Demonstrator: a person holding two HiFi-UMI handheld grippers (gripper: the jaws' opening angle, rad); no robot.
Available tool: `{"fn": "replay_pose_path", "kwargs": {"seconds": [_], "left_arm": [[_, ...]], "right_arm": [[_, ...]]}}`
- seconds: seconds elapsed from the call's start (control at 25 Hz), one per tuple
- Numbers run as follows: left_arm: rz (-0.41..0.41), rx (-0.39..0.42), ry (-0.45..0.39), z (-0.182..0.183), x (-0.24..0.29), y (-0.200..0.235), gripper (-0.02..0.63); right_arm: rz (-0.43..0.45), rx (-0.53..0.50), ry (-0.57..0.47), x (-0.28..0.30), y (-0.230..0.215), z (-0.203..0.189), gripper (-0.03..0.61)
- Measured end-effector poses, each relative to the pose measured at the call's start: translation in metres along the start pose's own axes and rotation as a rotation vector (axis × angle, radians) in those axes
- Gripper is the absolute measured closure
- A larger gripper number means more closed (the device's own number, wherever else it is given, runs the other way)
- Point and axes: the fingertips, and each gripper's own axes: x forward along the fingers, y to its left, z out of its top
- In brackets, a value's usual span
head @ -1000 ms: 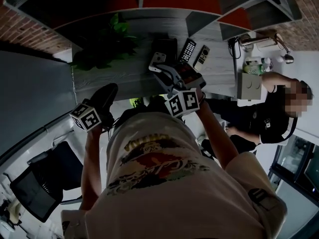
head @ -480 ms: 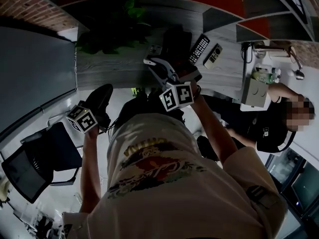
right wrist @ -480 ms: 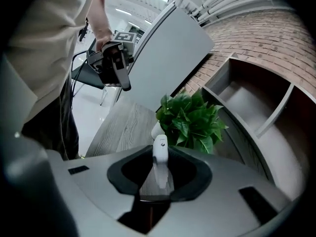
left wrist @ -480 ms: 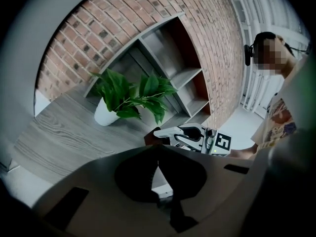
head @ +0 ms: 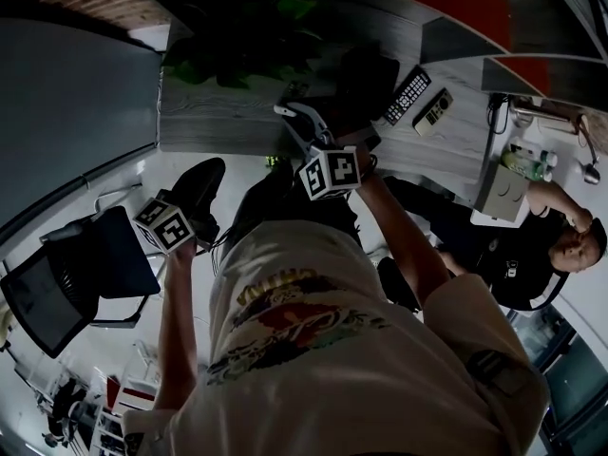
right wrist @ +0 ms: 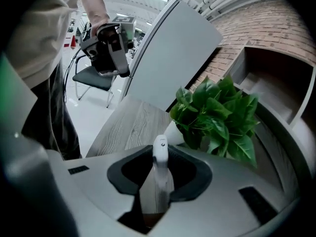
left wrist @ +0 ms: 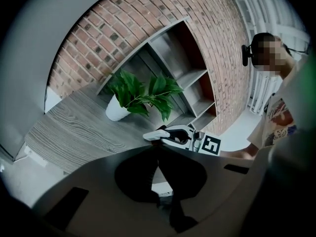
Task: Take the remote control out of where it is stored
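Note:
Two remote controls lie side by side on the grey wood table (head: 204, 122): a black one (head: 408, 94) and a lighter one (head: 434, 111). My right gripper (head: 296, 122) hangs over the table's near edge, left of both remotes and apart from them. Its pale jaws stand open with only the tabletop showing between them (right wrist: 154, 157). My left gripper (head: 202, 186) is off the table, lower left, over the floor. Its dark fingers meet at the tips with nothing held (left wrist: 158, 157).
A leafy plant (head: 242, 27) in a white pot (left wrist: 117, 110) stands at the table's back left. A dark box (head: 369, 79) sits beside the remotes. Shelves line the brick wall behind. A seated person (head: 532, 255) is at the right, and a black chair (head: 85, 274) at the left.
My right gripper has drawn back and down from over the dark box to the table's near edge. The left gripper has shifted a little. The head view has swung, so the table sits higher.

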Motion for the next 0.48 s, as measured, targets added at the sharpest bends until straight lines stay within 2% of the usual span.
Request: {"fn": "replay_pose_path", "kwargs": {"seconds": [0.48], "left_arm": [[0.035,-0.038,0.009,-0.006,-0.012,0.014,0.607]], "right_arm": [[0.032,0.001,0.022,0.067,0.026,-0.010,0.477]]}}
